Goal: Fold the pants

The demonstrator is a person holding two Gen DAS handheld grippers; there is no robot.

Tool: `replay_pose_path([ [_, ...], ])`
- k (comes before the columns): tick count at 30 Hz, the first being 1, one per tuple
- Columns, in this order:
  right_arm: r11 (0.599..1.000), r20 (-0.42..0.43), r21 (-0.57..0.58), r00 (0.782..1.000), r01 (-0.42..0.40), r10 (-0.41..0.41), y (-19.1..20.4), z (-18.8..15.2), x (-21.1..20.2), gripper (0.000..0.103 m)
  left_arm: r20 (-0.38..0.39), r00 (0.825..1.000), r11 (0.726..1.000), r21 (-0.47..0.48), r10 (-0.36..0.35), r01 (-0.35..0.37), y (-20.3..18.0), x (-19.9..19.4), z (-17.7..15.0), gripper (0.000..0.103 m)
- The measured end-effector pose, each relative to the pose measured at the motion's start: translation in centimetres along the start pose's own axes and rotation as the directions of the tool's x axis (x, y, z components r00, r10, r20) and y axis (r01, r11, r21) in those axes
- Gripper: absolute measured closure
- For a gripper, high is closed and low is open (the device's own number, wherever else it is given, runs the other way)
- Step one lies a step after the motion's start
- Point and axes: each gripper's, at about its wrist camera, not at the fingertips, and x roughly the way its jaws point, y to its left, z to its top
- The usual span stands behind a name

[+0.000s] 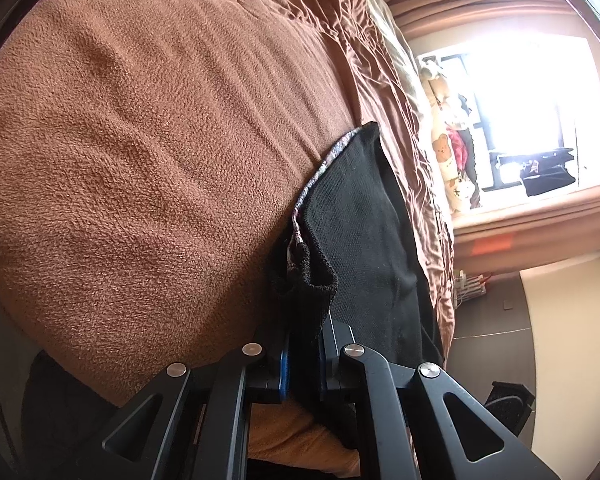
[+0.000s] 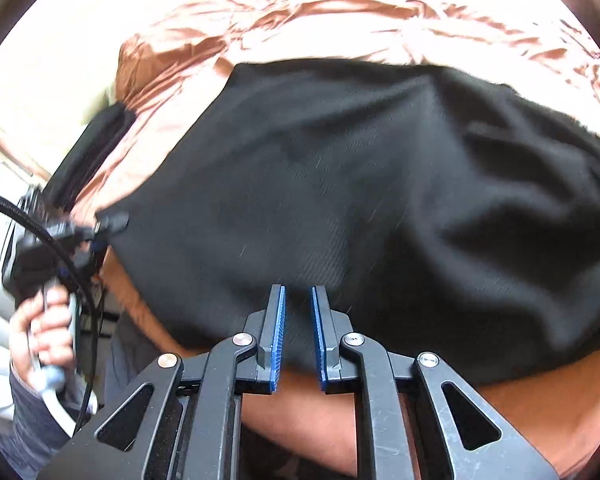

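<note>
Black pants (image 1: 360,220) lie on a brown fleece blanket (image 1: 140,140), with a patterned waistband lining (image 1: 320,176) showing along their edge. My left gripper (image 1: 306,320) is shut on a bunched corner of the pants, and fabric hides its fingertips. In the right wrist view the pants (image 2: 340,160) spread wide and wrinkled across the bed. My right gripper (image 2: 299,289) points down at their near edge. Its blue pads (image 2: 278,340) stand close together with black fabric filling the narrow gap. A hand (image 2: 44,320) holds the left gripper at the pants' left corner.
A wrinkled brown sheet (image 2: 300,12) covers the bed beyond the pants. A bright window (image 1: 520,100) with a sill and a bear-print cushion (image 1: 448,152) lie past the bed. Dark floor (image 1: 492,308) runs along the bed's edge. A black cable (image 2: 40,224) trails from the left gripper.
</note>
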Motion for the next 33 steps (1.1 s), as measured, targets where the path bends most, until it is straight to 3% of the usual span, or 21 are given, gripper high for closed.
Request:
replay_pose_path([
  [15, 0.985, -0.064, 0.087, 0.988, 0.146, -0.141, -4.7, 7.6, 4.9, 0.093, 0.01, 1.0, 0.997, -0.078, 0.017, -0.016, 0.5, 0.7, -0.1, 0.094],
  [24, 0.972, -0.06, 0.088, 0.975, 0.216, -0.212, -4.2, 10.6, 7.6, 0.093, 0.024, 0.999, 0.993, -0.117, 0.022, -0.019, 0.9, 0.7, -0.1, 0.093],
  [28, 0.966, -0.061, 0.081, 0.968, 0.247, -0.243, -2.2, 14.0, 11.7, 0.093, 0.032, 0.999, 0.991, -0.129, 0.025, -0.021, 0.9, 0.8, -0.1, 0.093],
  [33, 0.956, -0.054, 0.085, 0.959, 0.28, -0.277, -2.2, 15.7, 13.4, 0.093, 0.036, 0.999, 0.991, -0.134, 0.031, -0.026, 0.9, 0.8, -0.2, 0.091],
])
